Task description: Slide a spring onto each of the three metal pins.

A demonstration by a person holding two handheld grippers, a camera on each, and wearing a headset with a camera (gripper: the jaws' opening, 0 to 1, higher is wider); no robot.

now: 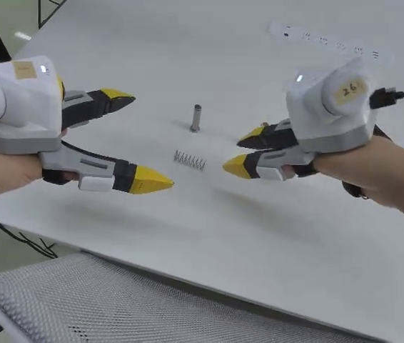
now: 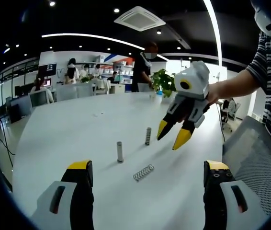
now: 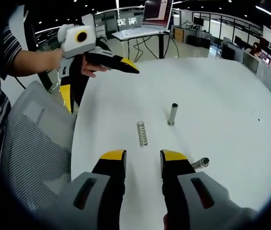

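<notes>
On the white table (image 1: 273, 243) in front of both tools, the job looks about a third done. One pin appears already fitted, one stands bare, and I cannot make out a third pin.

The left gripper (image 1: 134, 138) is spread wide and holds nothing. The right gripper (image 1: 234, 153) faces it across the work with its jaws drawn narrow; a slim gap shows between them and they are empty too. Both hang above the table, touching nothing.

The bare pin (image 1: 196, 118) stands upright on the tabletop, beyond the line between the two sets of tips. In the right gripper view it is ahead of that tool's jaws and well apart from them.

The coiled pin (image 2: 148, 136), which I judge is already wearing a spring, stands close under the right gripper's tips in the left gripper view. In the right gripper view it is just beside that tool's right jaw and partly hidden by it.

The loose spring (image 1: 190, 160) lies flat on its side between the two grippers. It is just ahead of the left gripper's open jaws and centred in their gap, and near the right gripper's tips, touching neither. It sits on the near side of the bare pin, apart from it and still to be picked up and slid on.
</notes>
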